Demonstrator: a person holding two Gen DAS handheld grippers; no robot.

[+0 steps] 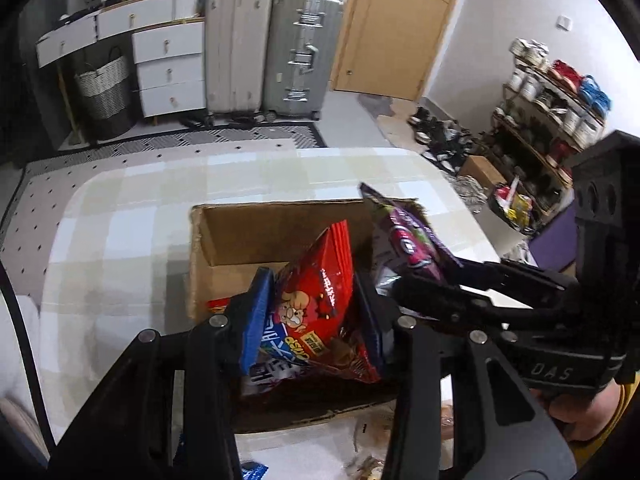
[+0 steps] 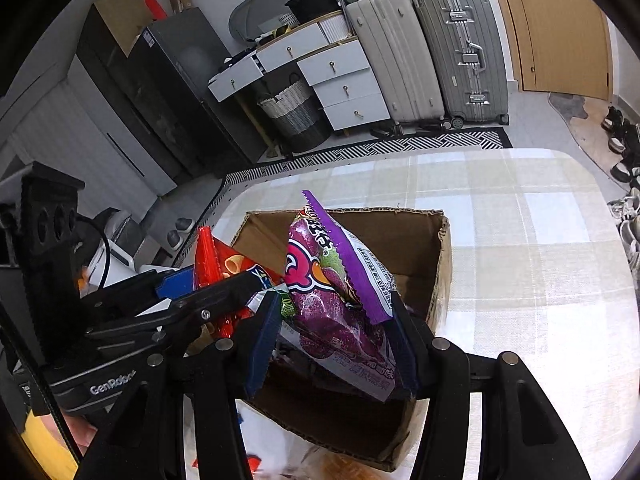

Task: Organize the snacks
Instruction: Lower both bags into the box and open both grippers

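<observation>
Checked tablecloth (image 1: 120, 240) under a cardboard box (image 1: 280, 232). Left gripper (image 1: 312, 312) pinches the red chip bag (image 1: 316, 296), right gripper (image 2: 332, 332) the purple candy bag (image 2: 332, 292), both over the box. Light, crinkly, slippery; grab edges.

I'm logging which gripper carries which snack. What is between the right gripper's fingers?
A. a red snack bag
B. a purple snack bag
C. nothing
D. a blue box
B: in the right wrist view the purple bag sits pinched between the right gripper fingers above the cardboard box, while the red bag is in the left gripper.
</observation>
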